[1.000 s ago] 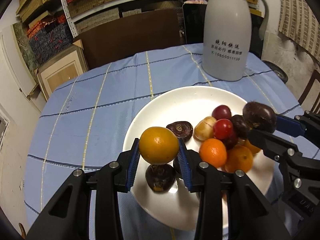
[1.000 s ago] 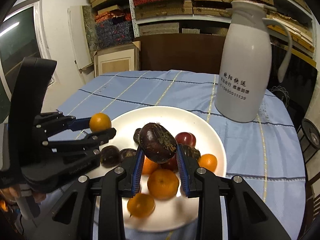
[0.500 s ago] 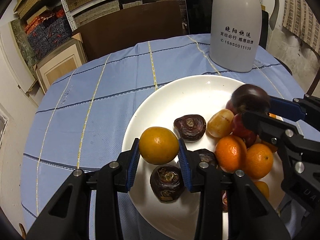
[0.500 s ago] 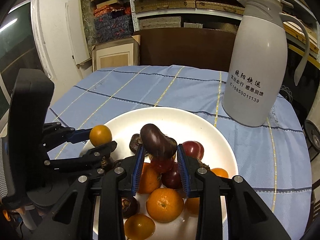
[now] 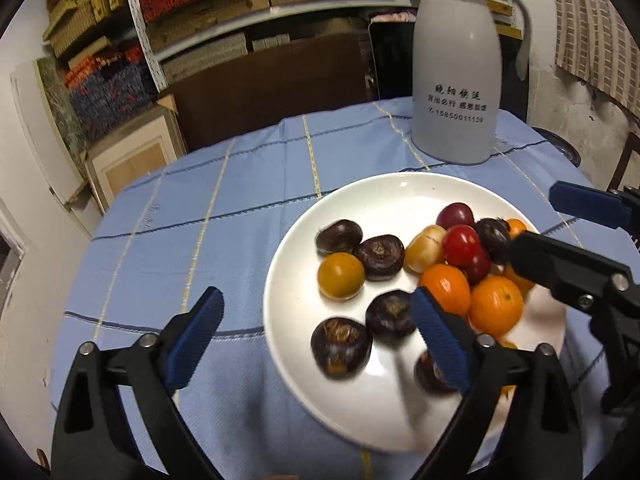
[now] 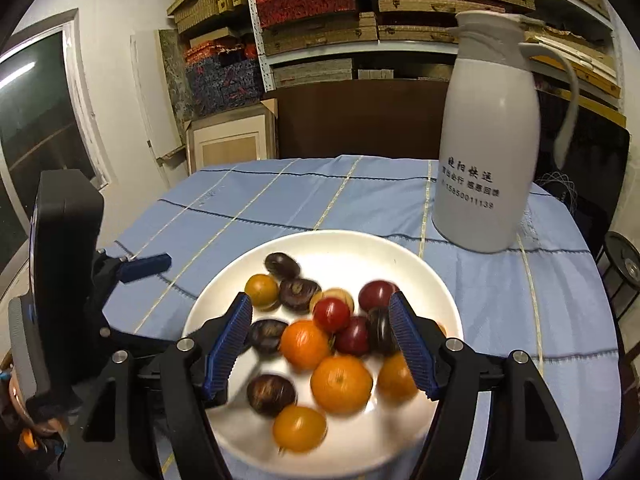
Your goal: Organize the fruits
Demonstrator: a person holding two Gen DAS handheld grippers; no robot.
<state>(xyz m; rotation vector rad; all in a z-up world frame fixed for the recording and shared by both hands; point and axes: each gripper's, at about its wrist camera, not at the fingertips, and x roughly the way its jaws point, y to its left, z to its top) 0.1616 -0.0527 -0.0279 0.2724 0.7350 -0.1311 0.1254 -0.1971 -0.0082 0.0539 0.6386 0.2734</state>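
Shelves of woven boxes [image 6: 320, 36] and red fabric-covered cases line the back wall, and below them a round desk wears a light blue cloth [image 5: 224, 216] crossed with yellow and dark blue lines. A tall white jug [image 6: 486, 152] of smooth plastic, with a curved handle and black printed characters, stands on the cloth just behind the plate.

That plate [image 5: 384, 196] is wide, white and glossy, and all the fruit lies in it. Toward the jug side sits a heap: two bright, dimpled oranges [image 5: 496, 304], a shiny red fruit [image 5: 460, 240], a darker red one behind it, and a pale yellow-brown oval one [image 5: 424, 248]. On the side of the plate away from the jug, several dark, round, wrinkled purple-brown fruits [image 5: 378, 256] lie apart from each other, with one smooth yellow-orange fruit [image 5: 340, 276] just beside them. The nearest dark ones are blurred.

The left gripper [image 5: 316, 336] hangs over the plate's near rim with its ribbed blue pads spread wide and nothing between them. The right gripper [image 6: 320, 340] is likewise wide apart and holding nothing, its ribbed pads straddling the heap of oranges and red fruit from above; whether a pad touches any fruit cannot be told.
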